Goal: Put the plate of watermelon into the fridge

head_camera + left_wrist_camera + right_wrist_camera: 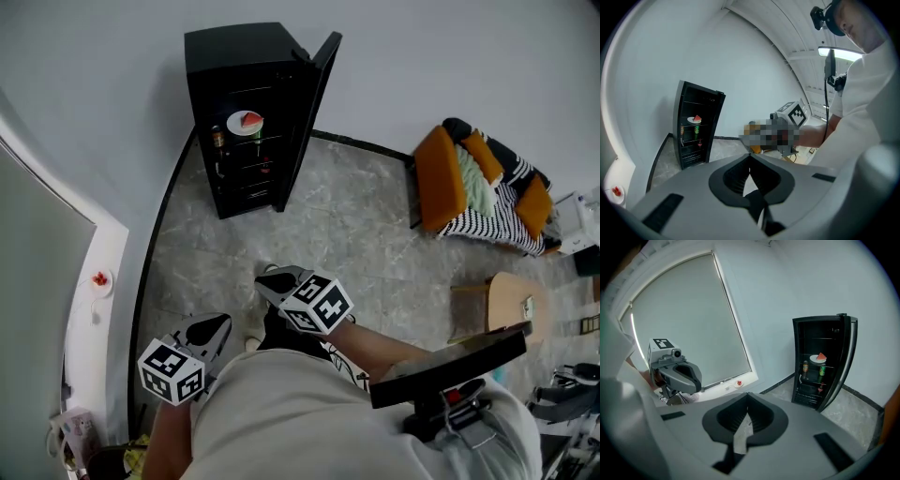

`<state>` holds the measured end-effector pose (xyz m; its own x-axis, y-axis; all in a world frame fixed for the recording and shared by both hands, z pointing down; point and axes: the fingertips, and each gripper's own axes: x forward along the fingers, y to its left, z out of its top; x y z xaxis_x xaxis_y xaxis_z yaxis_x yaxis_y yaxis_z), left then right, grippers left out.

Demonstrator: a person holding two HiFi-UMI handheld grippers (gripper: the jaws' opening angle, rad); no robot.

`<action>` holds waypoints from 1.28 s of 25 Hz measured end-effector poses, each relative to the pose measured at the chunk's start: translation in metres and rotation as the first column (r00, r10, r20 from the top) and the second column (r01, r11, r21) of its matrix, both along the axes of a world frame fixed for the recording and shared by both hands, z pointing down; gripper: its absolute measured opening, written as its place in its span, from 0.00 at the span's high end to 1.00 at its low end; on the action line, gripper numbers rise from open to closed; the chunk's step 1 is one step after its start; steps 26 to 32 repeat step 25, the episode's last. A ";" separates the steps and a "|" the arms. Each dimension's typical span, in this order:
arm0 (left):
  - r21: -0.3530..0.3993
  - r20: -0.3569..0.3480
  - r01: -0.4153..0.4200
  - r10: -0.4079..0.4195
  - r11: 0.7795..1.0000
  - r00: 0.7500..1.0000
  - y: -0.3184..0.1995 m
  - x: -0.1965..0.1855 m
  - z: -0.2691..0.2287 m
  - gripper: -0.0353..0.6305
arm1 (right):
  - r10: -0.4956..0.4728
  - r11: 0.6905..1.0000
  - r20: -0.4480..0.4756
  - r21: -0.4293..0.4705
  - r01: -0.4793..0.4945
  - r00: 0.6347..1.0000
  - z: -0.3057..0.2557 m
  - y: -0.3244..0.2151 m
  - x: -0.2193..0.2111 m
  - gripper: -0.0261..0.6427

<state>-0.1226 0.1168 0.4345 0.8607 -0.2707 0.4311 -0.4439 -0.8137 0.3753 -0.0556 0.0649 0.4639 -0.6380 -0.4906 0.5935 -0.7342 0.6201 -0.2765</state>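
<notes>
Setting: home-style living room corner.
Floor: grey marble-look tiles (366, 244), wall to wall.
Walls: plain white (450, 56), bare.
Appliance: small black fridge (234, 52) against the wall, door open, drink cans (805, 367) on its shelves.
Seating: orange armchair (439, 178) with striped throw (497, 220) and cushions.
Furniture: light wooden side table (511, 300) near the armchair.
Window: large pane, roller blind (684, 324) down, white sill (94, 328) below.

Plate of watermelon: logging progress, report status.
Left hand-held gripper, right hand-held gripper: shut, empty. Plate in fridge. Door open, path clear.
</notes>
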 end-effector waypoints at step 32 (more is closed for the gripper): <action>-0.007 -0.007 -0.024 0.024 1.000 1.000 0.002 0.004 0.008 0.93 | -0.019 0.999 -0.044 0.027 0.020 0.999 -0.002 0.008 0.001 0.94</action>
